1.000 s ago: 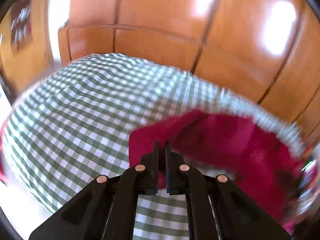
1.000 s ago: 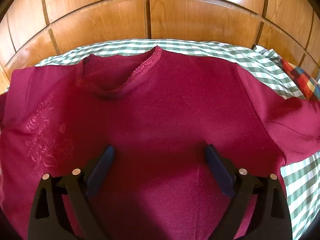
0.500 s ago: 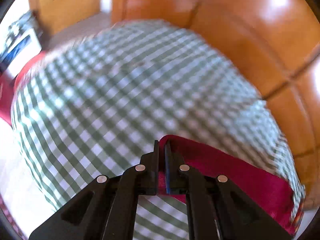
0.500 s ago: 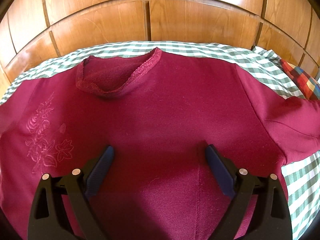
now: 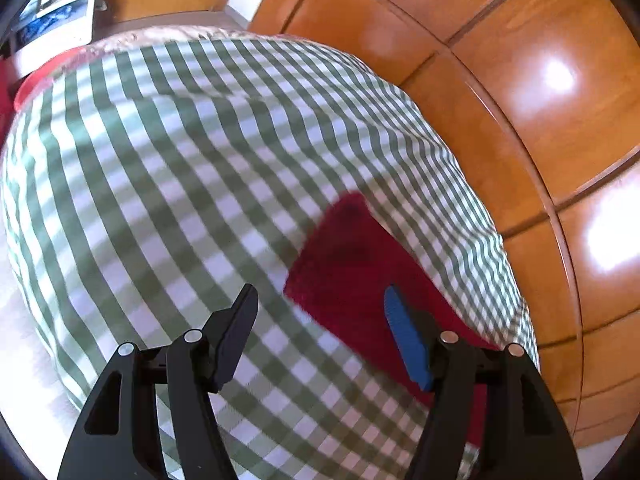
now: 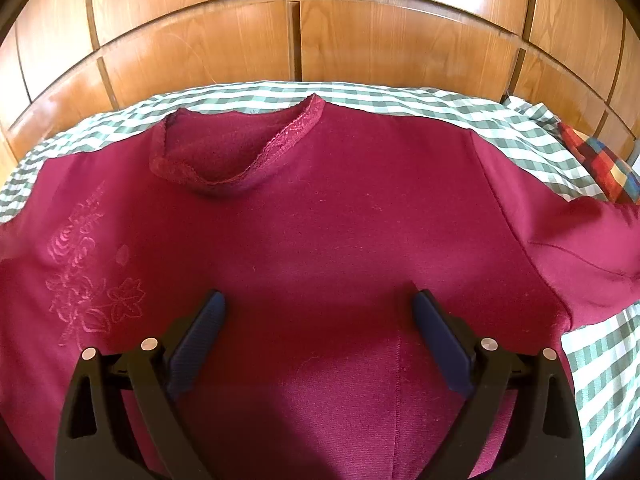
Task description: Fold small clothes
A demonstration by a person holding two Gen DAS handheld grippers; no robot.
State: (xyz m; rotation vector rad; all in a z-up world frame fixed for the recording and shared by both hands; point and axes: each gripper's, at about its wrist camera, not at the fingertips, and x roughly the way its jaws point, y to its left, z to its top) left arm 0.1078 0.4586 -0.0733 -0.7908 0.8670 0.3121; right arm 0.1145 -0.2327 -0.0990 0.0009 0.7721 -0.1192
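A dark red top point(image 6: 328, 240) lies spread flat on a green-and-white checked cloth point(image 6: 500, 124), neckline point(image 6: 240, 148) away from me, embroidered flowers on its left chest. My right gripper point(image 6: 318, 308) is open and empty, hovering over the top's middle. In the left wrist view, one red sleeve point(image 5: 352, 264) lies stretched out on the checked cloth point(image 5: 160, 184). My left gripper point(image 5: 320, 304) is open and empty just above the sleeve's end, which lies between the fingers.
A wooden panelled wall point(image 6: 296, 32) stands right behind the cloth's far edge, also in the left wrist view point(image 5: 520, 80). A multicoloured checked fabric point(image 6: 600, 164) lies at the far right. A red item point(image 5: 36, 80) and floor show at the left.
My left gripper, shut on the sleeve end a second ago, carried it outward, then opened and let it go. The sleeve now lies flat. The right gripper has stayed still.
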